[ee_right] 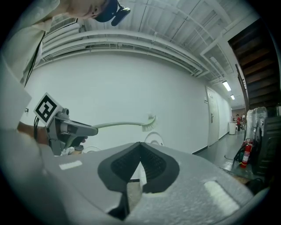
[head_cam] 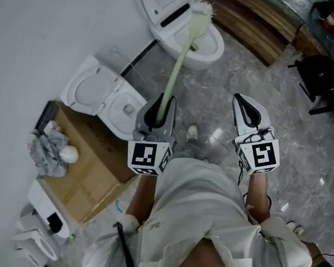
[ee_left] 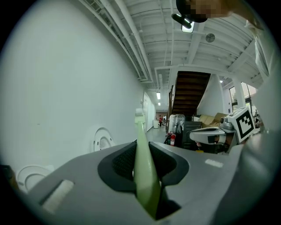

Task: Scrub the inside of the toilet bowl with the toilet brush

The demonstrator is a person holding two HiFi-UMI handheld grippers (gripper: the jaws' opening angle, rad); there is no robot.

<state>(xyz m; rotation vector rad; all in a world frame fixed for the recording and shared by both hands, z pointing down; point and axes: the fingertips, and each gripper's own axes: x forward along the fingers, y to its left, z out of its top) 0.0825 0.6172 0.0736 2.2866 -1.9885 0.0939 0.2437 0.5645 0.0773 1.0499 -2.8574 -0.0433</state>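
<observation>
Pale-green toilet brush (head_cam: 182,55) in left gripper (head_cam: 160,104)

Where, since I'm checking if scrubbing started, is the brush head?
Head view, top centre: the brush head, on the toilet brush shut in the left gripper, hangs in the air over the far toilet.

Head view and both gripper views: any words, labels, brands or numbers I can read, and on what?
None can be read in any view.
Left cube, right cube: black-and-white square patterns only, no letters.
Extinguisher: label too small to read.
Box: no print shows.
Brush: bare handle, no mark shows.
</observation>
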